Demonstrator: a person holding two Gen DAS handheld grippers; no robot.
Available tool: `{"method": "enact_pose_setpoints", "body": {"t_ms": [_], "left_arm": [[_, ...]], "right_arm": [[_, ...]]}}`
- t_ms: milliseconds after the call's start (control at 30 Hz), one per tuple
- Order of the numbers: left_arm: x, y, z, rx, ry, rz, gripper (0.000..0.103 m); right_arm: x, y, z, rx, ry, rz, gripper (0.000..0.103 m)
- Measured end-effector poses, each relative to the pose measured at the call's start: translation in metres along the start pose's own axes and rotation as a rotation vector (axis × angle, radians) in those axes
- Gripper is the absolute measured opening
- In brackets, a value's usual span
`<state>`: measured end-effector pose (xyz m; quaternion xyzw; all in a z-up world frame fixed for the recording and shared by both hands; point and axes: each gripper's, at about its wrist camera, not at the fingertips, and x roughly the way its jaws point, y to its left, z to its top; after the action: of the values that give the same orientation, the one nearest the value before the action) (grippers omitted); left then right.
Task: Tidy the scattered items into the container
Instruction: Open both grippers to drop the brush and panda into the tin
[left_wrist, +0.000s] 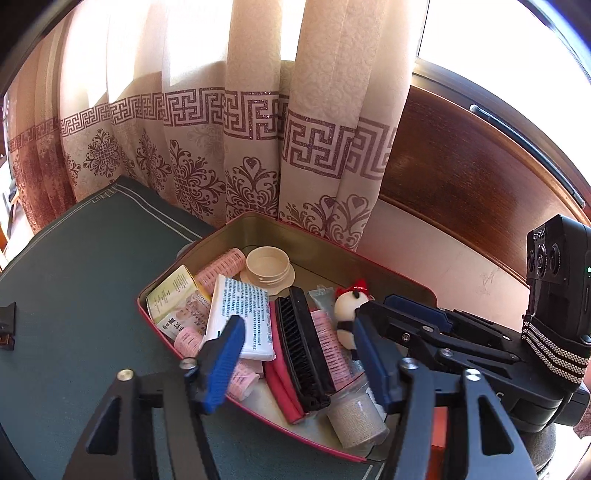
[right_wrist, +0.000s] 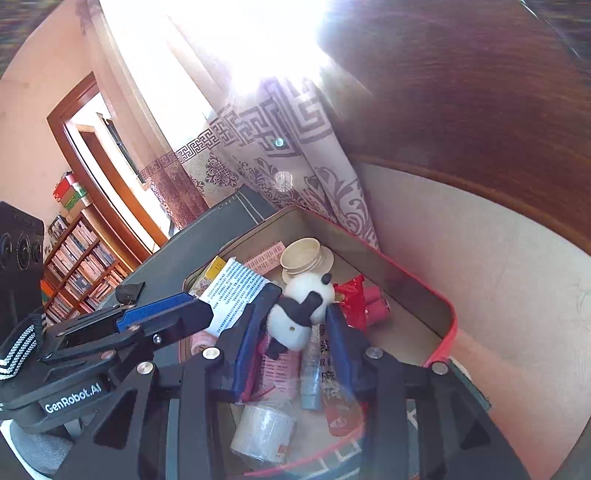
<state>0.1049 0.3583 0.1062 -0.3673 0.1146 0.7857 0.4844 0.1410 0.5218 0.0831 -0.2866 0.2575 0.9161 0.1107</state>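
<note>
The container (left_wrist: 255, 223), a red-rimmed tin on the green table (left_wrist: 81, 258), already holds most items: pink hair rollers (left_wrist: 218, 275), a cream lid (left_wrist: 267, 264), a printed tissue pack (left_wrist: 243, 314), a black brush (left_wrist: 303, 350) and a gauze roll (left_wrist: 356, 421).

The left claw (left_wrist: 299, 354) hangs over the tin with its jaws wide apart and nothing between them.

The right claw (right_wrist: 291, 332) grips the panda toy (right_wrist: 295, 317), both pads pressed to its sides, just above the tin's contents.

Judged progress: nearly complete; the panda remains to be released.

One small dark object (left_wrist: 8, 325) lies at the table's left edge, cut off by the frame; whether it belongs to the task cannot be told. Glare washes out the right view's upper part, and the near table is hidden behind the claws.
</note>
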Motion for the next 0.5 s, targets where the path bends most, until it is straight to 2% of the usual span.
{"method": "enact_pose_setpoints", "body": {"t_ms": [400, 433, 500], "left_arm": [[-0.022, 0.027, -0.013, -0.069, -0.028, 0.043, 0.072], [-0.024, 0.032, -0.015, -0.081, -0.029, 0.048, 0.072], [-0.028, 0.040, -0.019, -0.104, -0.030, 0.057, 0.072]], "right_arm": [[-0.002, 0.019, -0.003, -0.017, -0.005, 0.008, 0.042], [-0.002, 0.022, -0.003, -0.017, -0.006, 0.010, 0.047], [-0.003, 0.027, -0.003, -0.018, -0.016, 0.013, 0.071]]}}
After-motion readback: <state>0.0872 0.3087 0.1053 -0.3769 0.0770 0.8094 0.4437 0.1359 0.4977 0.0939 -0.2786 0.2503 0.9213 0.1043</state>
